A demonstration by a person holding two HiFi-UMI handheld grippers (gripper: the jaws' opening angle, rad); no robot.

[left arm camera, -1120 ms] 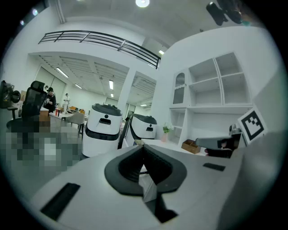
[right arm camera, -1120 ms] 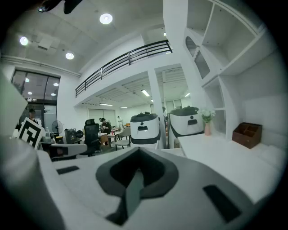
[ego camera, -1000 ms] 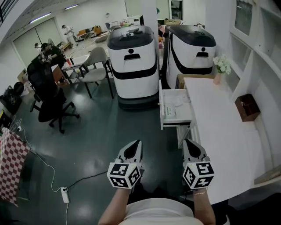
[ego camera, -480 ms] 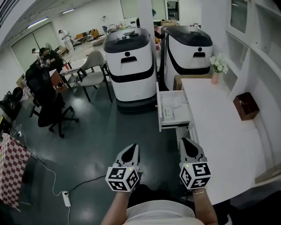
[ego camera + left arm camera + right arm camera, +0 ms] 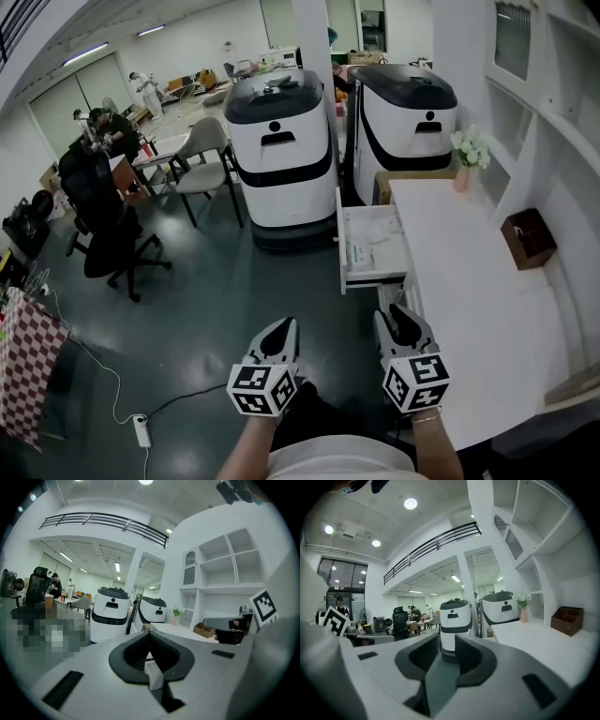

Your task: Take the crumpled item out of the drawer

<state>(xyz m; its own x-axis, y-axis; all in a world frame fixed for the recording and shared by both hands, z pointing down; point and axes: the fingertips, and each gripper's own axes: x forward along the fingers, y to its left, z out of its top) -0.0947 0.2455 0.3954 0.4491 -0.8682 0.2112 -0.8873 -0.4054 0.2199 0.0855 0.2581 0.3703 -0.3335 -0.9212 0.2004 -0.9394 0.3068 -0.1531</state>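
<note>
The white drawer (image 5: 343, 246) stands pulled open from under the white counter (image 5: 469, 281), ahead and slightly right in the head view. A white crumpled item (image 5: 382, 223) lies in its far half, beside flat papers. Both grippers hang close to my body, well short of the drawer. My left gripper (image 5: 284, 324) points forward over the dark floor; in the left gripper view its jaws (image 5: 150, 633) meet at the tips, holding nothing. My right gripper (image 5: 394, 316) is near the counter's front corner; in the right gripper view (image 5: 448, 641) a narrow gap shows between its jaws.
Two large white-and-black machines (image 5: 281, 141) (image 5: 409, 117) stand just behind the drawer. On the counter are a flower vase (image 5: 466, 159) and a brown box (image 5: 528, 234). A black office chair (image 5: 111, 239), a power strip (image 5: 141, 429) and people at desks are to the left.
Both grippers have dropped a little lower in the head view and the scene has shifted slightly. The drawer and its contents are as before.
</note>
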